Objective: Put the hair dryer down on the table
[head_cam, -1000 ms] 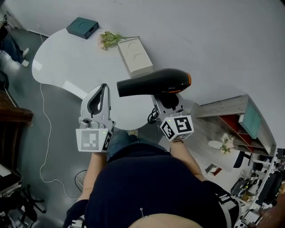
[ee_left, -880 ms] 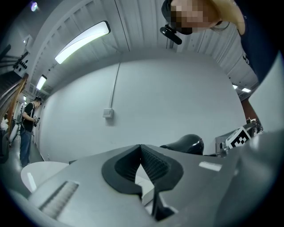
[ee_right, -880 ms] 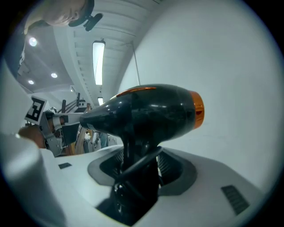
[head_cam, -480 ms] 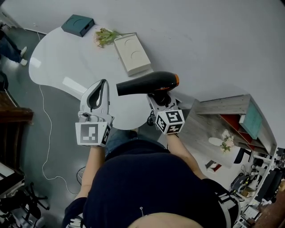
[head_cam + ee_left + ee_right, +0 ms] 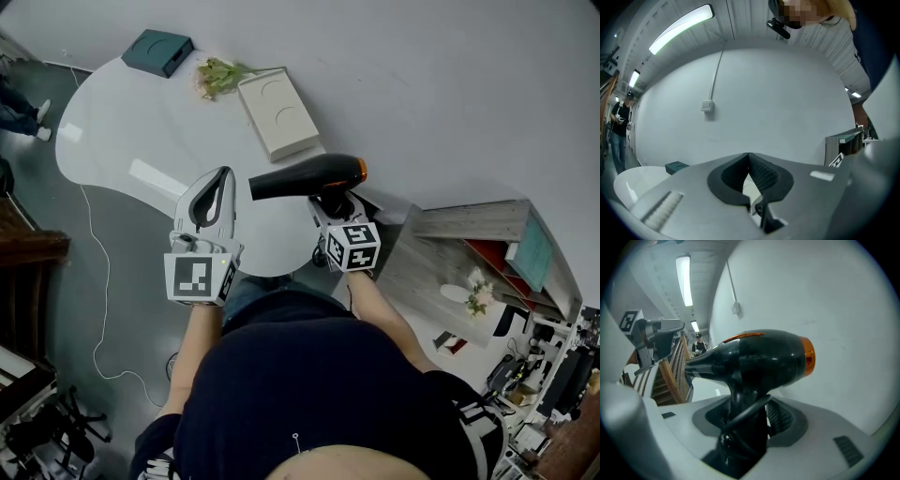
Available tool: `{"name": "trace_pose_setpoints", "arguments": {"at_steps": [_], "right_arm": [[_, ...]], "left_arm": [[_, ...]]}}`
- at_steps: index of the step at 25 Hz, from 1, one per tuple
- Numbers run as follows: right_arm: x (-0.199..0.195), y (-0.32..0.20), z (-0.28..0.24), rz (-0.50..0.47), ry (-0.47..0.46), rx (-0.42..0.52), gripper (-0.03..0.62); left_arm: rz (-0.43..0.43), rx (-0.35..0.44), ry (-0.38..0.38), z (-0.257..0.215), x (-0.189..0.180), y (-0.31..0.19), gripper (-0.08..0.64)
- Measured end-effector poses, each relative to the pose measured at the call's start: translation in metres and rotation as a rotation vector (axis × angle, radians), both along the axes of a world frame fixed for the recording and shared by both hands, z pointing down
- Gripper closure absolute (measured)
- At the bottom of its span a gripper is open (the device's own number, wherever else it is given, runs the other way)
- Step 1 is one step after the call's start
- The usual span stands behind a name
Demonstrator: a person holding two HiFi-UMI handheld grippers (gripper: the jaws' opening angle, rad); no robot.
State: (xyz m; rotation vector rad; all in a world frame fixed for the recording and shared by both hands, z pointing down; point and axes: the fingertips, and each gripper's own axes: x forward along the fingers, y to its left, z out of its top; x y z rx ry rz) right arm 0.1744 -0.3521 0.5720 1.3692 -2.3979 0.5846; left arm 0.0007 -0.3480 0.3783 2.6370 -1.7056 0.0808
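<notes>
In the right hand-held gripper (image 5: 333,201), pinched by its handle, the hair dryer (image 5: 309,176) sits level over the table (image 5: 117,127), seemingly for lowering.

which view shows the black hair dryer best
Right gripper view: the black hair dryer fills it, handle in the right hand-held gripper. Head view shows it small, from above; left gripper view misses it.

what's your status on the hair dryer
Right gripper shut on hair dryer handle, held over table edge. Left gripper shut, empty. Beige box farther back.

Bright ceiling strip light (image 5: 679,28); glare patch on table (image 5: 150,173); fisheye edges dark.
</notes>
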Motion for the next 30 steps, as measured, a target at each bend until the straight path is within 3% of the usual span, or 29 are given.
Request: {"name": "trace_pose_setpoints", "arguments": {"at_steps": [30], "right_arm": [[-0.029, -0.018, 0.107, 0.029, 0.042, -0.466, 0.364]], "left_arm": [[0.058, -0.064, -0.009, 0.028, -0.024, -0.039, 0.548]]}}
